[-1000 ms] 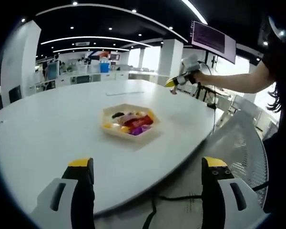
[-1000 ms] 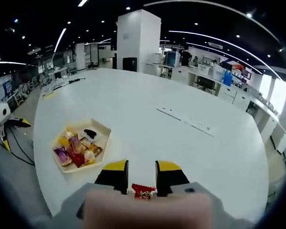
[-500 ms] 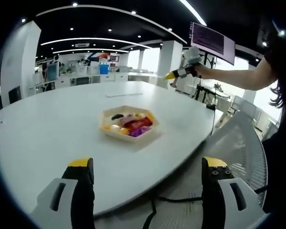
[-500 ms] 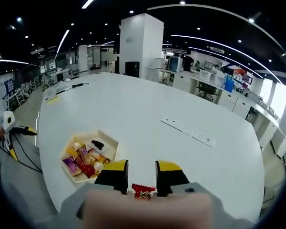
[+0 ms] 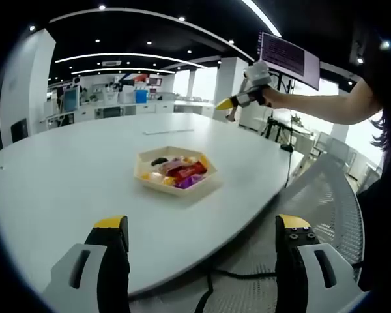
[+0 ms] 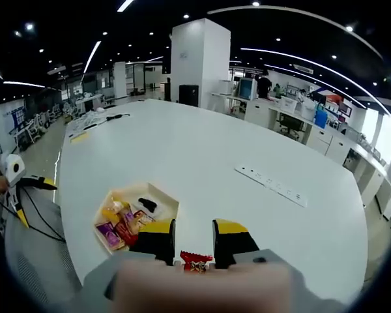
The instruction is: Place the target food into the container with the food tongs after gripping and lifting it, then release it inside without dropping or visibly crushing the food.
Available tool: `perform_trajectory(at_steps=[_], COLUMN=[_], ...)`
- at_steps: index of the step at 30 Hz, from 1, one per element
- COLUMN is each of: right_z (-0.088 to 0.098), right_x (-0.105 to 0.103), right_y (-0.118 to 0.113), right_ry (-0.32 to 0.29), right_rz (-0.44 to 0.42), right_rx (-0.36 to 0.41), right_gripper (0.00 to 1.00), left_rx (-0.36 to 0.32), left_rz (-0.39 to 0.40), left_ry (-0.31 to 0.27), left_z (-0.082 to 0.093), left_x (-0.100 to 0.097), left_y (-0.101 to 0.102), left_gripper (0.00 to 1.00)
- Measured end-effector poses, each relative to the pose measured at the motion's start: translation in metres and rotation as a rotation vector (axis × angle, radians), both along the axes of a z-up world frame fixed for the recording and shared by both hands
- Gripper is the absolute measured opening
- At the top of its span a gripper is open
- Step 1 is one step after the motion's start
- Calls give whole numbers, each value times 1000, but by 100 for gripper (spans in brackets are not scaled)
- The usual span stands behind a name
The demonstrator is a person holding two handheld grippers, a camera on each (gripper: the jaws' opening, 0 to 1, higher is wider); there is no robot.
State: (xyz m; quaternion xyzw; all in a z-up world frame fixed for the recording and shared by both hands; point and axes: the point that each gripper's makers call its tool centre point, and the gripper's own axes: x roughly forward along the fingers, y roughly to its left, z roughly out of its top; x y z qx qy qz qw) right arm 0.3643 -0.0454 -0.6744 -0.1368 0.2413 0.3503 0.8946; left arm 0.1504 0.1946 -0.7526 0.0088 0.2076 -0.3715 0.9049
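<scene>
Right tool (image 6: 193,244), yellow-tipped, with jaws drawn close on a small red wrapped sweet (image 6: 195,262) pinched between them, held in the air above the near edge of the large white oval surface (image 6: 234,150); in the left gripper view the same tool (image 5: 242,99) appears at the end of the person's outstretched arm (image 5: 326,107), raised over the far edge of the surface. Left tool (image 5: 202,244), yellow-tipped, jaws spread wide and gripping nothing, held off the near edge of the surface. Pale hexagonal tray (image 5: 176,187) holding assorted wrapped sweets in red, purple and yellow, resting on the surface near its edge; in the right gripper view the tray (image 6: 163,195) lies just beyond the left jaw.
</scene>
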Motion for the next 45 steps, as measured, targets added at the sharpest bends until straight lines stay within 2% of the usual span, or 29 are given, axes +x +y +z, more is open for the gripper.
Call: perform_trajectory(at_steps=[32, 41, 44, 45], right_z=[-18, -20, -19, -18], right_x=[-13, -4, -5, -4], right_y=[140, 165, 173, 175], right_ry=[46, 50, 59, 45], right_rz=[216, 237, 254, 253], right_rx=[36, 62, 86, 82], right_gripper=[22, 22, 29, 29], left_rx=[-23, -23, -24, -23], left_rz=[-6, -2, -1, -1], left_ry=[-21, -19, -18, -18], left_z=[4, 4, 4, 4], left_x=[0, 0, 0, 0], left_y=[-1, 0, 0, 0], left_gripper=[90, 90, 90, 90])
